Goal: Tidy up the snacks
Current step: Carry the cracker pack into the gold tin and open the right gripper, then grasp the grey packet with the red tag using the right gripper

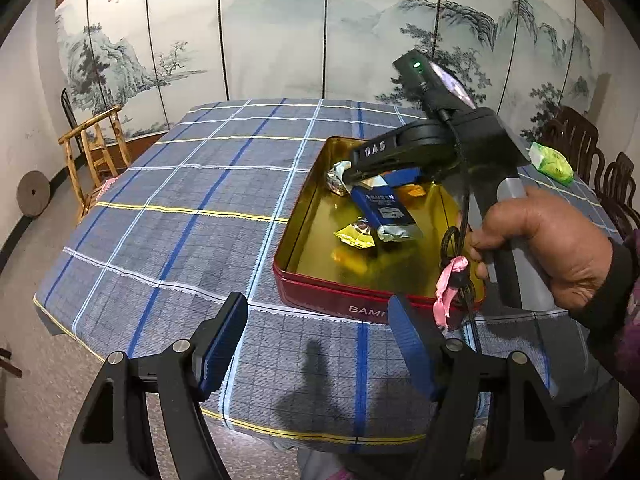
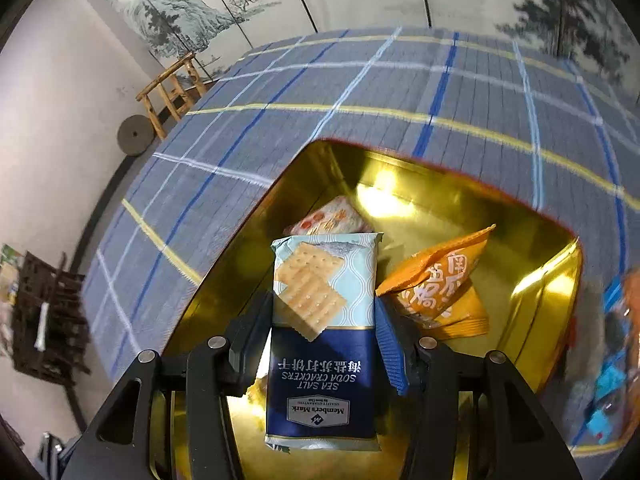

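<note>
The right gripper (image 2: pixel 324 344) is clamped on a cracker packet (image 2: pixel 324 320), its two pads pressing the packet's long sides near the middle, the packet pointing forward past the fingertips. It hangs over the inside of the tin (image 2: pixel 552 280), above an orange snack bag (image 2: pixel 436 280) and a pale wrapped snack (image 2: pixel 332 216) lying on the gold bottom. The left gripper (image 1: pixel 316 344) stands open with nothing between its jaws, over the checked tablecloth (image 1: pixel 180 184) just in front of the tin's red wall.
</note>
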`<state>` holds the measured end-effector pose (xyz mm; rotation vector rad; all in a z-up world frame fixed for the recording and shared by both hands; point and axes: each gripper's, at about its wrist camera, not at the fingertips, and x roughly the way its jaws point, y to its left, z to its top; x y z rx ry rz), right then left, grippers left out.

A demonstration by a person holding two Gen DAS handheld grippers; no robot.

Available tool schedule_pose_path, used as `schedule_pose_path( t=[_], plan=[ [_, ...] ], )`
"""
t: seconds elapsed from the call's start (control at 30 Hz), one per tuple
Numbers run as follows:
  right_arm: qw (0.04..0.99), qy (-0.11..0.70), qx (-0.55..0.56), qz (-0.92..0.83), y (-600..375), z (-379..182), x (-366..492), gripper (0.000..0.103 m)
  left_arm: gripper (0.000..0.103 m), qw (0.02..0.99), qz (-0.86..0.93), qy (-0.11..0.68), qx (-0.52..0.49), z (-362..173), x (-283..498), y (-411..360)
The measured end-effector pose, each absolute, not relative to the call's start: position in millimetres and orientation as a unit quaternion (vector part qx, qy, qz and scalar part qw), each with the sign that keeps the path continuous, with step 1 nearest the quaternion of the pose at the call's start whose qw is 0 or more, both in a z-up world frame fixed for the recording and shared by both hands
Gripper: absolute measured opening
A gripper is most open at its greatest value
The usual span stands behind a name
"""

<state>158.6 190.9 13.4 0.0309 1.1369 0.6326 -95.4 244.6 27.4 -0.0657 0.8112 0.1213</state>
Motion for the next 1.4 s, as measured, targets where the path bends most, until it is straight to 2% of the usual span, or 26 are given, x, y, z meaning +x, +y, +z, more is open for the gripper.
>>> schedule_pose_path(
  t=[0.17,0.33,0.47,0.77,0.93,1.0,1.1,1.4],
  plan=[
    [0.808,0.492,0.079,0.313,155.1,32.5,155.2,0.065,0.072,0.917,0.059,0.393,-0.026,29.8,-93.4,239.1],
    [0.827,0.439,0.123,0.329,100.6,53.8,129.9,0.069,0.074,0.919,0.053,0.390,-0.018,33.9,-92.7,229.2],
    [0.852,0.409,0.099,0.311,49.7,56.7,97.5,0.069,0.076,0.919,0.038,0.393,-0.012,35.3,-90.2,215.2],
    [0.870,0.408,0.040,0.275,-25.9,46.6,69.1,0.069,0.078,0.917,0.007,0.398,0.002,37.6,-82.9,181.8],
    [0.859,0.395,-0.026,0.323,-1.9,56.4,84.9,0.068,0.078,0.917,-0.001,0.400,0.012,39.9,-81.7,169.4],
    [0.844,0.417,-0.039,0.334,11.0,48.5,99.7,0.067,0.080,0.917,0.000,0.398,0.014,41.5,-81.4,168.0],
    [0.831,0.451,-0.056,0.320,30.5,31.6,121.6,0.060,0.081,0.917,0.001,0.398,0.016,41.9,-78.6,167.8],
    [0.819,0.492,-0.039,0.294,50.2,2.2,158.8,0.054,0.081,0.914,0.002,0.407,0.014,34.2,-68.2,173.8]
  ],
)
